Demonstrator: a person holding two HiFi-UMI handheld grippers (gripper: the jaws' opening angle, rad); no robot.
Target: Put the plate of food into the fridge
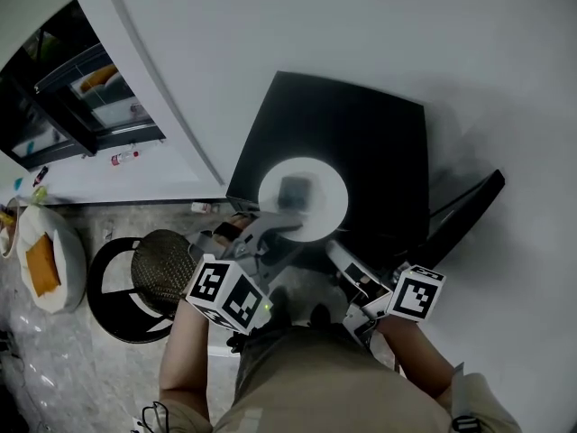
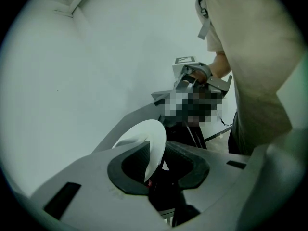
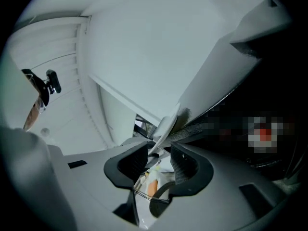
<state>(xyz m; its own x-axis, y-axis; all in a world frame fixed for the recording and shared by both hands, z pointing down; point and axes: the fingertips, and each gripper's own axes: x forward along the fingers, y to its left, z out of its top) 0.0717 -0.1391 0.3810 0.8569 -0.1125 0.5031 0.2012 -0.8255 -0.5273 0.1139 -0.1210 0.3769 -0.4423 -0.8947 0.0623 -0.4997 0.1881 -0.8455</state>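
Note:
A white plate (image 1: 315, 207) with a grey lump of food (image 1: 294, 190) on it hangs over a black square top (image 1: 361, 133). My left gripper (image 1: 270, 226) comes in from the lower left and is shut on the plate's near rim. In the left gripper view the rim (image 2: 153, 146) is pinched between the two dark pads (image 2: 131, 163). My right gripper (image 1: 335, 253) is at the plate's lower right edge, open. In the right gripper view the plate's rim (image 3: 166, 124) runs edge-on between the parted jaws with a gap on each side. The fridge (image 1: 86, 97) stands open at the upper left.
A long white door panel (image 1: 162, 106) runs beside the fridge's dark shelves and bins. On the marbled floor at the left are a round black stool with a woven seat (image 1: 162, 273) and a white bag holding something orange (image 1: 43, 262). A black bar (image 1: 464, 210) slants at the right.

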